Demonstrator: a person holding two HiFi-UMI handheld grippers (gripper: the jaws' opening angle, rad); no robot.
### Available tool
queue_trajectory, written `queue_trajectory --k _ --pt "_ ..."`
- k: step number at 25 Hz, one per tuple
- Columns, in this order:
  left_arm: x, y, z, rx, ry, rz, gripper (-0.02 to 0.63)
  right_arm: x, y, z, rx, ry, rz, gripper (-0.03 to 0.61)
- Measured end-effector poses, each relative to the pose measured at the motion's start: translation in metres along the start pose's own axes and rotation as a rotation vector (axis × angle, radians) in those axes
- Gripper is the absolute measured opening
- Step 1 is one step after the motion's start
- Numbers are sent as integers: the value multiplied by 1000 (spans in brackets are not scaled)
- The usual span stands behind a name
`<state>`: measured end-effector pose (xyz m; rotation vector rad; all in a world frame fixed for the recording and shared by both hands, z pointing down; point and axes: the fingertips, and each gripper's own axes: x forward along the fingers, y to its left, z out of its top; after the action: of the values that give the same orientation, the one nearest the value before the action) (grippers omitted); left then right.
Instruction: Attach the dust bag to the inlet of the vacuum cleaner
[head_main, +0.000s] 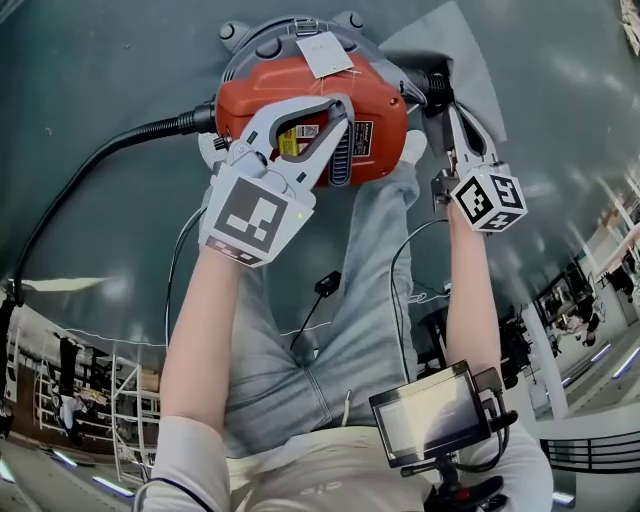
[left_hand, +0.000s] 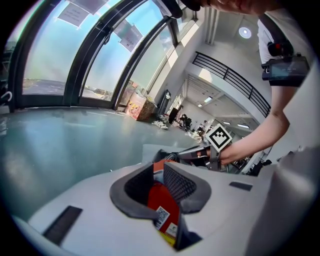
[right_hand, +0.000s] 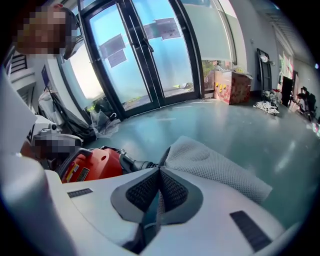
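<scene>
A red vacuum cleaner (head_main: 375, 105) lies on the floor between the person's knees, with a black hose (head_main: 100, 160) running off to the left. My left gripper (head_main: 300, 125) is shut on the vacuum cleaner; its red body (left_hand: 160, 202) fills the gap between the pads. The grey mesh dust bag (head_main: 450, 45) lies to the right of the black inlet (head_main: 435, 88). My right gripper (head_main: 452, 112) is shut on the bag's edge, and a thin fold of fabric runs between its pads (right_hand: 172, 190). The bag (right_hand: 215, 167) spreads out beyond them, close to the inlet (right_hand: 135, 164).
The person sits on a teal floor (head_main: 120, 70), legs in grey trousers (head_main: 370, 260). A small monitor (head_main: 435, 412) hangs at the chest, with cables (head_main: 325, 285) trailing over the lap. Glass doors (right_hand: 140, 55) and cardboard boxes (right_hand: 232, 85) stand far off.
</scene>
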<state>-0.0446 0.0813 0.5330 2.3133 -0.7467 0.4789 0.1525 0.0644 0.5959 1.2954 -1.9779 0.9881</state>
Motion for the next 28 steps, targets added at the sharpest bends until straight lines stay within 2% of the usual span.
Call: queue_trajectory --k 6,10,16,20,23,28 --pt "2 -8 1 -25 2 -10 49 3 -3 12 -14 -9 14 12" --pt "1 -6 2 -12 5 -6 49 0 4 5 -102 46 -4 11" --pt "2 -4 3 -38 0 -11 48 15 8 17 -124 85 22 12" --pt "0 -2 -4 -37 10 -14 49 10 15 0 -229 129 15 12" --pt "0 -1 -2 -34 3 -5 50 17 15 3 -295 137 10 13" --pt "1 0 -1 -30 -3 -1 49 12 16 7 -229 186 72 29"
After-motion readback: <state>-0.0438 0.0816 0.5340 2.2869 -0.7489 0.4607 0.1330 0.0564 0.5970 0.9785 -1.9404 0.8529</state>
